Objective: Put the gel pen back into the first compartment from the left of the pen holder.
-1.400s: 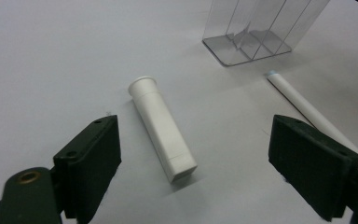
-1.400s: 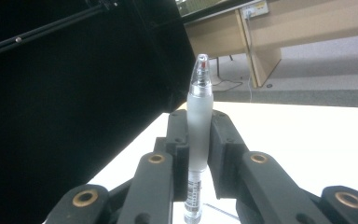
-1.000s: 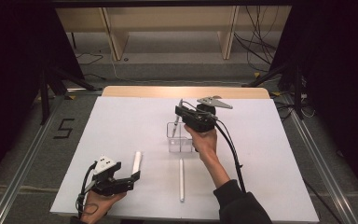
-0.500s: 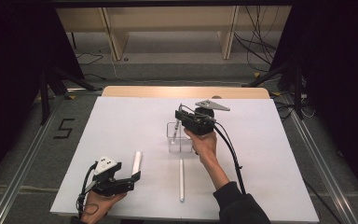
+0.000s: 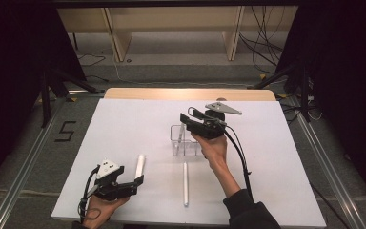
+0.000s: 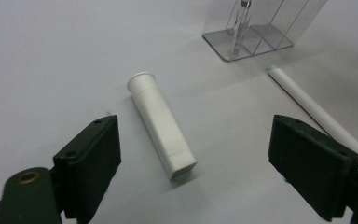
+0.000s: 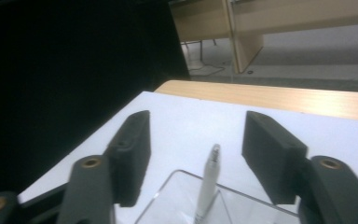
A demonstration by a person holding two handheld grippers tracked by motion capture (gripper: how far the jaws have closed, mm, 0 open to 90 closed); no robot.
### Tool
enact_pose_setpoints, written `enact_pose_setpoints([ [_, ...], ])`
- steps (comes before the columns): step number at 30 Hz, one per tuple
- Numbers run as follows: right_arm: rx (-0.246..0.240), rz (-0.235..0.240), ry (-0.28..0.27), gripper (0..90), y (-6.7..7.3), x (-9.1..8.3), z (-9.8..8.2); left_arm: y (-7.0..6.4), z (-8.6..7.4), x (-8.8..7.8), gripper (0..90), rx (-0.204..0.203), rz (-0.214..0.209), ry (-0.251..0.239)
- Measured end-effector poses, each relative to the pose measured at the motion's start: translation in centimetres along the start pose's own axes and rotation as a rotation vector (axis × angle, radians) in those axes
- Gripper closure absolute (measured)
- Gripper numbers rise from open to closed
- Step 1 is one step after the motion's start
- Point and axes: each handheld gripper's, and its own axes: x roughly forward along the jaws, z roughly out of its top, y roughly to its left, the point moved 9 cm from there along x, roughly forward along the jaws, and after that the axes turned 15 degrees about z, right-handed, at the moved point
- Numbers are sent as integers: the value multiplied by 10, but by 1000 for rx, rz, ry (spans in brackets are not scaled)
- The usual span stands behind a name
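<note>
A clear plastic holder (image 5: 183,142) with compartments stands mid-table. A silver pen (image 7: 209,179) stands upright in it. My right gripper (image 5: 189,118) hovers over the holder; its jaws have just been opening, and the pen stands between them (image 7: 198,135), free of both pads. Near the front left my left gripper (image 5: 132,182) rests open. A short white tube (image 6: 161,123) lies flat on the table just ahead of its jaws (image 6: 198,149), untouched. A long white stick (image 5: 186,183) lies in front of the holder.
The white table top (image 5: 124,124) ends in a wooden strip (image 5: 190,94) at the far side. A cable (image 5: 240,157) trails from the right gripper along the person's forearm. Dark floor and rails flank the table.
The right gripper's jaws have parted around the pen in the holder. The left gripper, the tube and the stick lie as before.
</note>
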Motion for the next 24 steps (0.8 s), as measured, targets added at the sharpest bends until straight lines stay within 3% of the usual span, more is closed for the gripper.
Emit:
enact_pose_setpoints([
  [3,-18,-19,24,337,1,-11,-3,-1,0,0,162,-3,-4,-3],
  [11,-68,-43,40,310,4,-35,-12,-1,1,0,162,-4,0,-4],
  [24,-79,-66,63,295,11,-59,-29,0,1,0,161,-3,2,-3],
])
